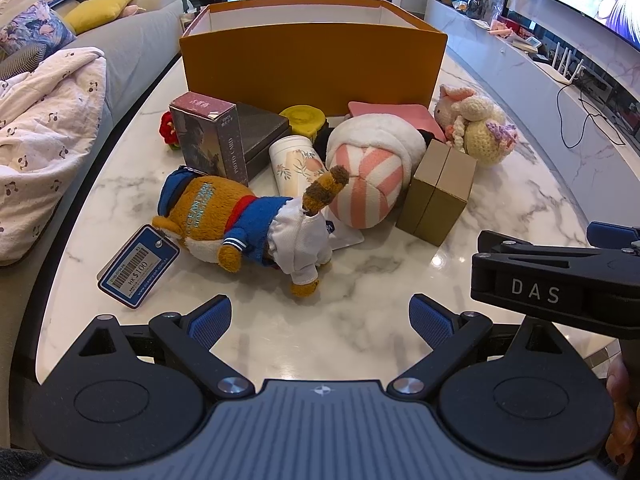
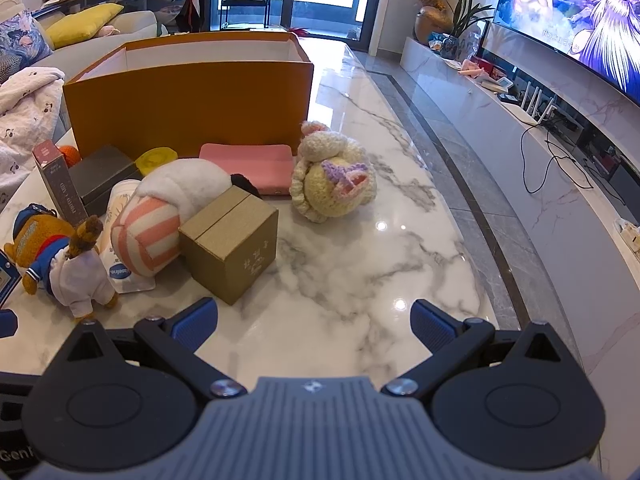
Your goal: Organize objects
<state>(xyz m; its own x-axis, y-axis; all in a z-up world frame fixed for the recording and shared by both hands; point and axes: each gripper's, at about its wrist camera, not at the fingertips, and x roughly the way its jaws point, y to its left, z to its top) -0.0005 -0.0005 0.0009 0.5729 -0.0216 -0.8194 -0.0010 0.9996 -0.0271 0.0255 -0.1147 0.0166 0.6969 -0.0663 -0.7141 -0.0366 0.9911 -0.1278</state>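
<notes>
An open orange box (image 1: 312, 64) stands at the back of the marble table (image 1: 360, 340); it also shows in the right wrist view (image 2: 188, 104). In front of it lie a plush bear in a sailor suit (image 1: 244, 224) with a price tag, a pink-striped plush (image 1: 368, 172), a gold carton (image 1: 440, 196), a crocheted doll (image 1: 476, 124), a photo card box (image 1: 208, 136), a floral cup (image 1: 296, 168), a yellow lid (image 1: 302, 120) and a pink case (image 1: 396, 116). My left gripper (image 1: 320, 320) is open and empty, just short of the bear. My right gripper (image 2: 314, 326) is open and empty, near the gold carton (image 2: 230, 236) and the crocheted doll (image 2: 332, 178).
A grey sofa (image 1: 120, 52) with a white blanket and cushions runs along the left. A TV (image 2: 576, 16) and a low white console with cables line the right wall. The right gripper's body (image 1: 560, 280) shows at the right of the left wrist view.
</notes>
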